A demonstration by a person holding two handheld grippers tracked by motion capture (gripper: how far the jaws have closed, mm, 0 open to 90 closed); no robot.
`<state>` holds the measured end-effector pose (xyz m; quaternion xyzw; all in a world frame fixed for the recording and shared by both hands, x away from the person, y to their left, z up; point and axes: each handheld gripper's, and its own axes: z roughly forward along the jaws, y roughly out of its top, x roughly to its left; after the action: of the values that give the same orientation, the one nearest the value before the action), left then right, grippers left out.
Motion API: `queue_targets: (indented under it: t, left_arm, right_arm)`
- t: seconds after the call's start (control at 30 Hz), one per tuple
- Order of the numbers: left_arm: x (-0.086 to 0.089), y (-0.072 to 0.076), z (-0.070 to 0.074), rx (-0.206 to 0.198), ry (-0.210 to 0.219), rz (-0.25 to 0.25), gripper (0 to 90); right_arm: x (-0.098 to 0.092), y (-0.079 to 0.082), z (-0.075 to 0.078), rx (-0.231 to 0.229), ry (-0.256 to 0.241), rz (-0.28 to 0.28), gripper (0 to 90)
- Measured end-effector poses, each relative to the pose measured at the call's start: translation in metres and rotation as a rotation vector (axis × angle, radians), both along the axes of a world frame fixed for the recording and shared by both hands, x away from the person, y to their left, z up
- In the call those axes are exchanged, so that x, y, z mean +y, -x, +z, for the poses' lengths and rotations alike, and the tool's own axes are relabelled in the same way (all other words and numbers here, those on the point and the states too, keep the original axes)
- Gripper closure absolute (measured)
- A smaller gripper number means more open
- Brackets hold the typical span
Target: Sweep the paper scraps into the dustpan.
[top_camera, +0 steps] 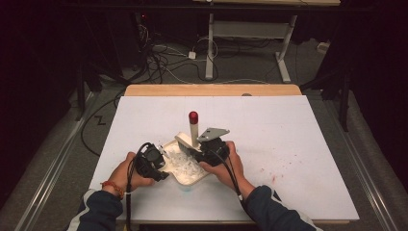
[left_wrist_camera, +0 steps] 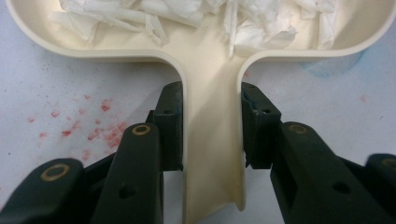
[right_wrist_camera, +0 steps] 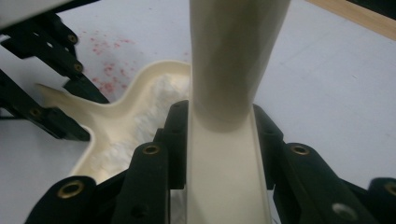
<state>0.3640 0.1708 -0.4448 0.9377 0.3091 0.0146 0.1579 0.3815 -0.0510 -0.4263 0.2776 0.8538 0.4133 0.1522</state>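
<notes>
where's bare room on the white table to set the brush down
The white table sheet lies bare to the right of the right gripper, across the far strip behind the red-tipped cream brush, and at far left. It is crowded at near centre, around the cream dustpan of white paper scraps and the left gripper.

No readable text, labels or numbers anywhere; a dark zigzag mark on the far-left floor (top_camera: 100,120), possibly tape, not lettering.
</notes>
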Motion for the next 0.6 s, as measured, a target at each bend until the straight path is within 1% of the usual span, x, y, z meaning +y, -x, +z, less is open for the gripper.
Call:
queue_targets:
  t: [0.03,0.07,0.13,0.2,0.27,0.33,0.43,0.53,0.6]
  left_arm:
    - [0.0,0.0,0.0,0.001,-0.002,-0.001,62.6]
    - [-0.001,-0.001,0.0,0.001,-0.001,-0.003,62.6]
    - [-0.003,0.0,0.0,-0.001,-0.001,-0.004,62.6]
    - [-0.004,0.0,0.0,-0.003,0.002,-0.005,62.6]
    - [-0.005,0.001,-0.001,-0.007,-0.001,-0.01,62.5]
    - [-0.005,0.001,-0.002,-0.011,-0.004,-0.011,62.5]
    - [-0.004,0.001,-0.002,-0.013,0.001,-0.012,62.6]
    - [-0.004,0.002,-0.002,-0.015,0.004,-0.014,62.6]
    - [-0.006,0.003,-0.002,-0.023,-0.006,-0.017,62.6]
  right_arm:
    - [0.004,0.0,0.001,0.002,-0.003,0.012,66.7]
    - [0.004,0.0,0.001,0.002,-0.003,0.012,66.7]
    - [0.011,0.002,0.003,0.012,-0.018,0.03,66.8]
    - [0.018,0.003,0.005,0.001,-0.011,0.039,66.7]
    - [0.022,0.004,0.005,-0.009,-0.008,0.034,66.7]
    - [0.023,0.005,0.005,-0.025,0.009,0.022,66.7]
    - [0.021,0.003,0.004,-0.044,0.033,0.005,66.6]
    - [0.012,0.0,0.007,-0.043,0.022,-0.012,66.6]
    - [0.006,-0.001,0.013,-0.051,0.003,-0.039,66.6]
